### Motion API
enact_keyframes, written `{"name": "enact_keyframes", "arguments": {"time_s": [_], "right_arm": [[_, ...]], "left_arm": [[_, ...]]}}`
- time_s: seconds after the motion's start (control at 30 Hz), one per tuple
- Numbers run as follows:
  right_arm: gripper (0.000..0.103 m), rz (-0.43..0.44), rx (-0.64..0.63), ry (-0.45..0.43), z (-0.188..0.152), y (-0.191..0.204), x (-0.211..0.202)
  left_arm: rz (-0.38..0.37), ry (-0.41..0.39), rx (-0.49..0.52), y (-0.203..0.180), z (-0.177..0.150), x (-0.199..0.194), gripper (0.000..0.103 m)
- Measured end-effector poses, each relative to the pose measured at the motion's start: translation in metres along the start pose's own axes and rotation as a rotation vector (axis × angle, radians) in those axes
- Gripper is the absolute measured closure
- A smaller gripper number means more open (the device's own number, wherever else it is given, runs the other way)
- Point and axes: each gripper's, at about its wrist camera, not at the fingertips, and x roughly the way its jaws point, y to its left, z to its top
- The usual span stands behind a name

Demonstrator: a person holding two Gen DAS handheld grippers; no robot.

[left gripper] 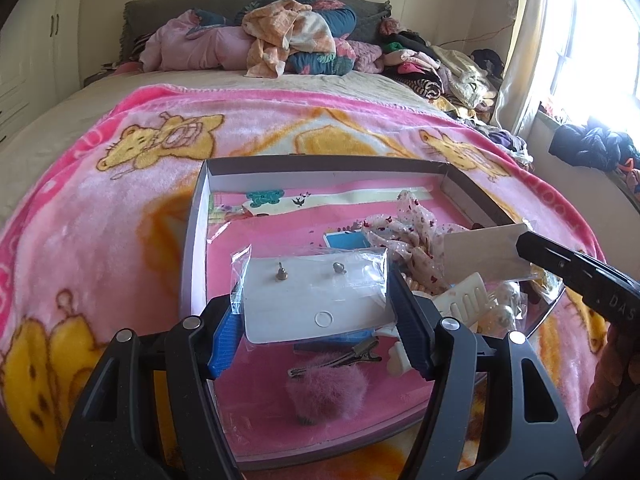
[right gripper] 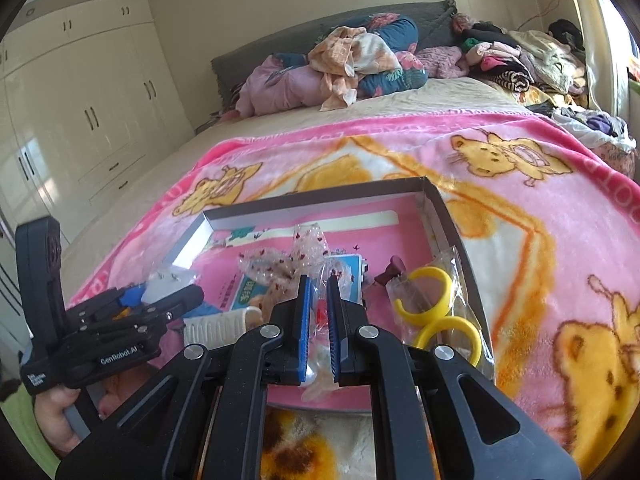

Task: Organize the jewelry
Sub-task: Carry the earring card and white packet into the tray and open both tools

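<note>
A shallow box (left gripper: 199, 200) with a pink floor lies on the pink bear blanket and holds the jewelry. My left gripper (left gripper: 316, 314) is over its near left part, shut on a clear packet with a white earring card (left gripper: 304, 300) carrying two small studs. At the right edge of the left wrist view, my right gripper (left gripper: 524, 242) pinches a pale card (left gripper: 484, 252). Seen in the right wrist view, the right gripper (right gripper: 319, 285) is shut on that clear-sleeved packet (right gripper: 318, 320), edge-on with a red spot. The left gripper (right gripper: 168, 292) shows at the left, a hand on its handle.
In the box lie a pink fluffy hair clip (left gripper: 324, 392), a metal clip (left gripper: 344, 354), a white comb (left gripper: 464, 300), a sheer heart-print ribbon (left gripper: 412, 224), a blue card (left gripper: 344, 240) and bagged yellow rings (right gripper: 428, 296). Piled clothes (left gripper: 288, 40) cover the bed's far end; wardrobes (right gripper: 80, 120) stand left.
</note>
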Motion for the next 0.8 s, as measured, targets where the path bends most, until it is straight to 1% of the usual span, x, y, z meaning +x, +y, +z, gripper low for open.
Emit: {"name": "enact_keyframes", "arguments": {"time_s": [0.07, 0.27, 0.6, 0.7, 0.8], "right_arm": [[0.095, -0.017, -0.015, 0.009, -0.003, 0.002, 0.001], [0.094, -0.032, -0.042, 0.013, -0.008, 0.003, -0.001], [0.092, -0.060, -0.034, 0.022, -0.011, -0.003, -0.007], [0.085, -0.072, -0.027, 0.018, -0.012, -0.006, -0.011], [0.076, -0.083, -0.023, 0.020, -0.013, -0.008, -0.013]], "left_arm": [[0.001, 0.004, 0.000, 0.000, -0.001, 0.001, 0.046], [0.005, 0.013, 0.007, -0.001, -0.003, 0.003, 0.046], [0.007, 0.015, 0.008, -0.002, -0.004, 0.003, 0.043], [0.005, 0.015, 0.008, -0.002, -0.004, 0.002, 0.042], [0.006, 0.015, 0.008, -0.003, -0.004, 0.002, 0.040]]}}
